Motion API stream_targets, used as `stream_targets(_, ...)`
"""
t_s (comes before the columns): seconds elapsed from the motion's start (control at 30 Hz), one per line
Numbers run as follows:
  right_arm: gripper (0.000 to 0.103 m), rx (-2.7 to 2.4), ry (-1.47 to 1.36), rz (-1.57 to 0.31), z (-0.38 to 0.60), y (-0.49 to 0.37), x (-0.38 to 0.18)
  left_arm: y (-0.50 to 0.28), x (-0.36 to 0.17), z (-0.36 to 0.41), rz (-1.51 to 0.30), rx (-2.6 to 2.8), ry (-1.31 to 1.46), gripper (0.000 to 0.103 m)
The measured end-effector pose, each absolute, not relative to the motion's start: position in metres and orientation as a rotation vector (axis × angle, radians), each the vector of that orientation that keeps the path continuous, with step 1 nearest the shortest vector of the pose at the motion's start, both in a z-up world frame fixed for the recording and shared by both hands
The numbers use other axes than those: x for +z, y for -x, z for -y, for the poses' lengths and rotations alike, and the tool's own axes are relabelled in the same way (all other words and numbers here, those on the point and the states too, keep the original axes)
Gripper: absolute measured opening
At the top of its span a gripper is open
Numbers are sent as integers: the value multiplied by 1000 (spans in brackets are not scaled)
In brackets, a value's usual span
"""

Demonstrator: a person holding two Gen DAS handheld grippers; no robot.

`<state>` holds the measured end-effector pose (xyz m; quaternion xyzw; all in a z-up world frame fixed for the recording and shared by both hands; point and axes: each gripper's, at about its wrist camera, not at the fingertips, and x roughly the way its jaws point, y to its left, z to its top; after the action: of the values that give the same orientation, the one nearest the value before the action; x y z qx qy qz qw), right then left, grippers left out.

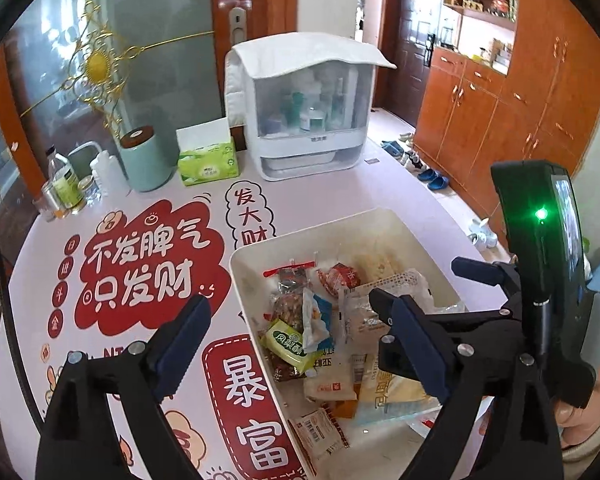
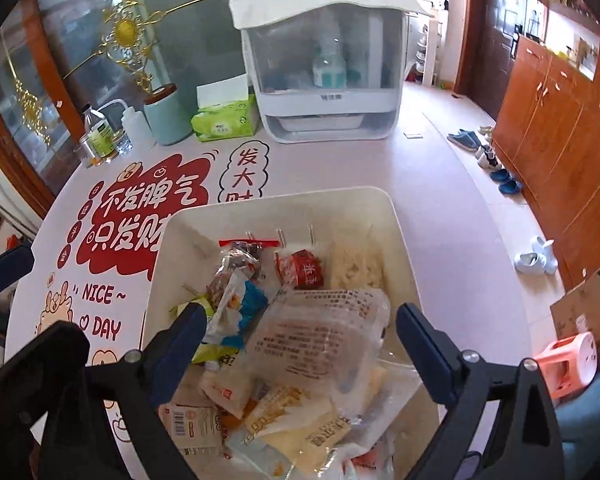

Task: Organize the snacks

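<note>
Basically the snacks are all in the white bin (image 2: 396, 216), centre to lower centre of both frames, on the printed tablecloth (image 1: 148, 264). I see no loose packets on the table, so I'd judge the job nearly done. Left gripper (image 1: 296, 344) and right gripper (image 2: 300, 344) both hang spread wide over the pile, gripping nothing. Left wrist view shows the right gripper's handle and my hand (image 1: 592, 412), lower right. Only the right wrist view shows the big clear bag (image 2: 328, 332) on top and a pink stool (image 2: 568, 360).

Snack packets (image 2: 300, 320) lie in the bin (image 2: 396, 216) on the table (image 2: 440, 184).
</note>
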<state>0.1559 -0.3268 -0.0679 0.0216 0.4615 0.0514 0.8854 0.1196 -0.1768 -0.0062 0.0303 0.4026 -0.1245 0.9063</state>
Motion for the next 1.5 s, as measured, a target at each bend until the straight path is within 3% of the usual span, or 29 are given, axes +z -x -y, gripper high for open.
stream_targets(0.1, 97, 125, -50, -956, 320, -154, -64, -116, -4, 166, -836, -236, -39, 98)
stream_targets(0.57, 97, 202, -53, -965, 282, -102, -40, -51, 14, 91, -808, -44, 110, 98)
stream_targets(1.5, 97, 181, -32, -768, 218, 29, 33, 36, 53, -5, -737, 33, 94, 99)
